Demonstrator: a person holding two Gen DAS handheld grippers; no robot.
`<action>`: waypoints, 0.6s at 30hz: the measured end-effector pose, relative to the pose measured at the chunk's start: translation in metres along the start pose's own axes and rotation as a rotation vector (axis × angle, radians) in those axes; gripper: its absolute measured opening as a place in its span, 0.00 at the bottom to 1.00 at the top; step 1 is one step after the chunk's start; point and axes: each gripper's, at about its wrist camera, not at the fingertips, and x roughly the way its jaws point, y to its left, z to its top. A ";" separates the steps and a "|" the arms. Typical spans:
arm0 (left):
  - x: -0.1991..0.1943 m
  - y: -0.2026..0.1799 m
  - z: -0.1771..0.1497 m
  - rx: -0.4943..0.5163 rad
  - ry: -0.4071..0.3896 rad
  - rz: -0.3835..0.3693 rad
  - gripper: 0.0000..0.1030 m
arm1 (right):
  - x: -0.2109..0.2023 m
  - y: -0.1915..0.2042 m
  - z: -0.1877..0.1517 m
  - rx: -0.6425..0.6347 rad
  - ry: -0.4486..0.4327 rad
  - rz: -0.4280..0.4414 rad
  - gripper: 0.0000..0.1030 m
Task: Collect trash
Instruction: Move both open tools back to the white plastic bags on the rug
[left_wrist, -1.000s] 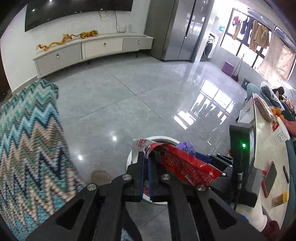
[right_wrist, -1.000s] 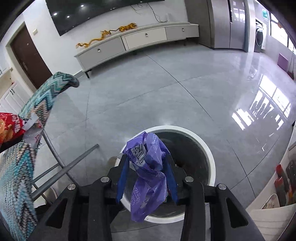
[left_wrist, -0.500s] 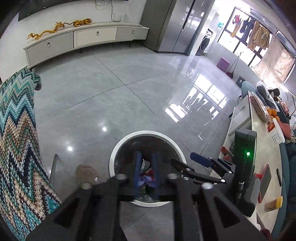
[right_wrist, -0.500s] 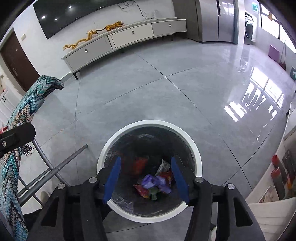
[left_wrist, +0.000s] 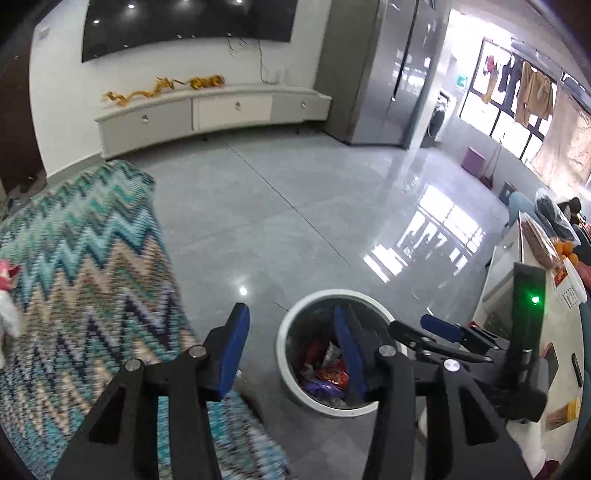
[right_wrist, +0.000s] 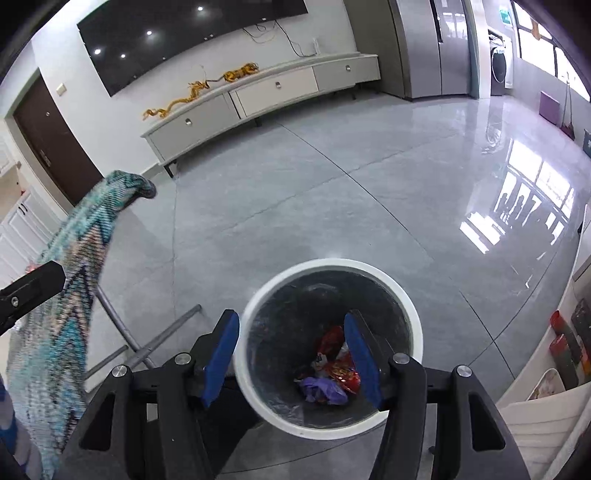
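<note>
On the grey tiled floor (right_wrist: 332, 206) stood an upright white bin (right_wrist: 413, 321), mouth upward, red wrappers (right_wrist: 345, 371) and purple bag (right_wrist: 323, 389) inside. Both the left hand-held gripper (left_wrist: 291, 350) and right hand-held gripper (right_wrist: 291, 354) were opening, empty.

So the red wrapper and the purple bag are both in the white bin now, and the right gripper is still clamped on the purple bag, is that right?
Not quite. The right gripper holds nothing: its jaws are opening, with nothing between them. The purple bag lies at the bottom of the white bin beside the red wrapper, as the right wrist view shows.
</note>
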 end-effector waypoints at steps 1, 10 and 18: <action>-0.005 0.004 -0.001 -0.002 -0.008 0.004 0.45 | -0.004 0.004 0.000 -0.003 -0.008 0.008 0.55; -0.061 0.052 -0.022 -0.021 -0.065 0.067 0.45 | -0.043 0.047 0.007 -0.055 -0.080 0.084 0.55; -0.103 0.102 -0.050 -0.100 -0.084 0.121 0.45 | -0.065 0.096 0.004 -0.133 -0.108 0.139 0.55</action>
